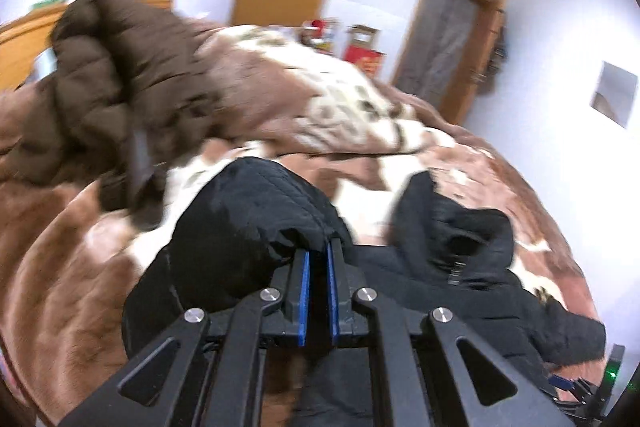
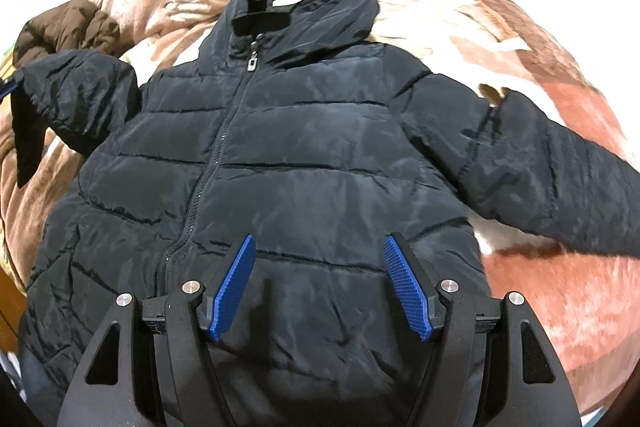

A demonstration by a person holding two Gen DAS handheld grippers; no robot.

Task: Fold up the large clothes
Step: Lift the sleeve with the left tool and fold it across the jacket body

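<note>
Right now my left claw (image 1: 318,247) is clenched on the cuff of the jacket's (image 2: 280,163) sleeve (image 1: 248,211); the blue pads (image 1: 305,291) stand nearly together with black quilted fabric pinched at their tips. That sleeve rises off the blanket (image 1: 68,291) and bulges ahead of the claw, soft and puffy, with fine stitch lines across it. Beyond it and to the left lies a brown coat (image 1: 112,91), also padded, heaped in folds.

My right claw (image 2: 320,283) is released, its ribbed blue pads (image 2: 234,287) spread wide and hovering over the jacket's lower front; I cannot tell whether the tips touch the cloth. The jacket is black, slightly shiny nylon, quilted in broad horizontal bands, and lies front up on the plush brown-and-cream blanket. Its long axis runs straight away from this claw: hem nearest, stand-up collar (image 2: 304,3) farthest. The zipper (image 2: 218,147) runs left of the claw up to a metal pull (image 2: 253,63) below the collar. One sleeve (image 2: 552,179) stretches flat to the right, ahead of the claw; the other, to the far left, is lifted where the left claw grips it.
</note>
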